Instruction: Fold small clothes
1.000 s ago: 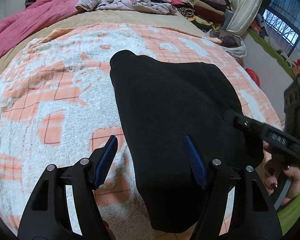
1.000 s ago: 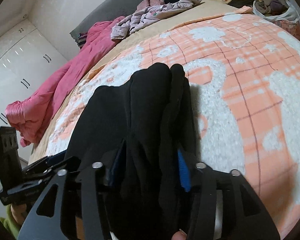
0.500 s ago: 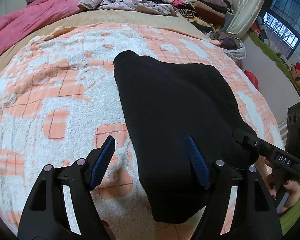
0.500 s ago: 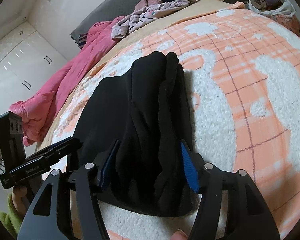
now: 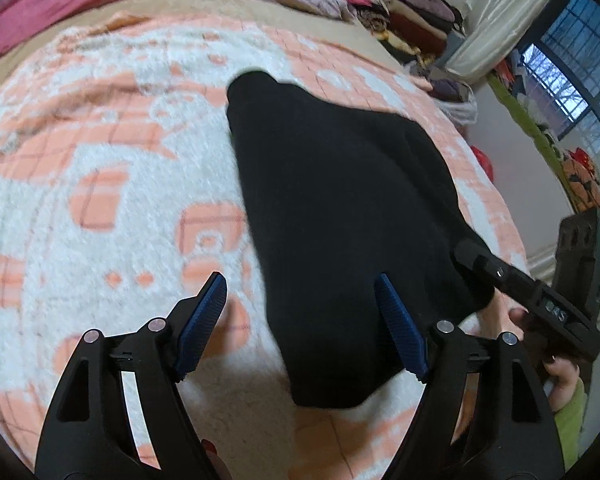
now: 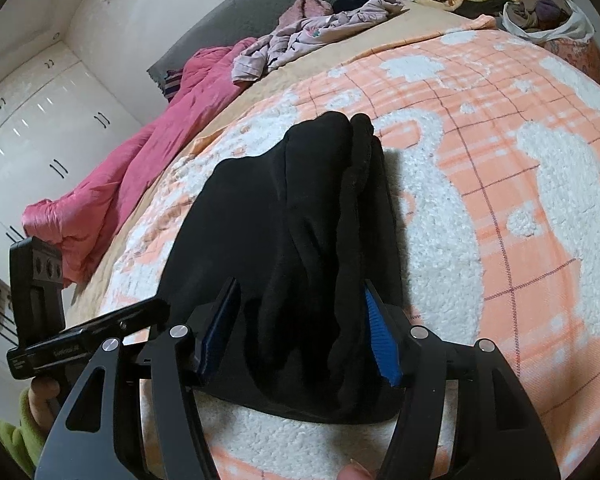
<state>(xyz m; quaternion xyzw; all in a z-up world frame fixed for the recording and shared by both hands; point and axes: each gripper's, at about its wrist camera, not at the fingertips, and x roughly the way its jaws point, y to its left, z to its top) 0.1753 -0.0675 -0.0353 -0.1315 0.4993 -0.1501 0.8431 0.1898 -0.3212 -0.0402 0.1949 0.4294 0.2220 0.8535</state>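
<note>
Both wrist views look forward, low and close over the bed [image 5: 100,184], sharing the black garment [image 5: 340,208] [image 6: 284,232].

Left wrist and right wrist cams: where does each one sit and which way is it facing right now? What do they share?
Left wrist: rides the left gripper, jaws open, looking across the black garment toward the clothes pile and window; the right gripper and its hand enter at right.
Right wrist: rides the right gripper, jaws open around the garment's bunched edge, facing the pink duvet and wardrobe; the left gripper shows at left.
Shared: the garment, the orange plaid blanket, each other's gripper.
</note>
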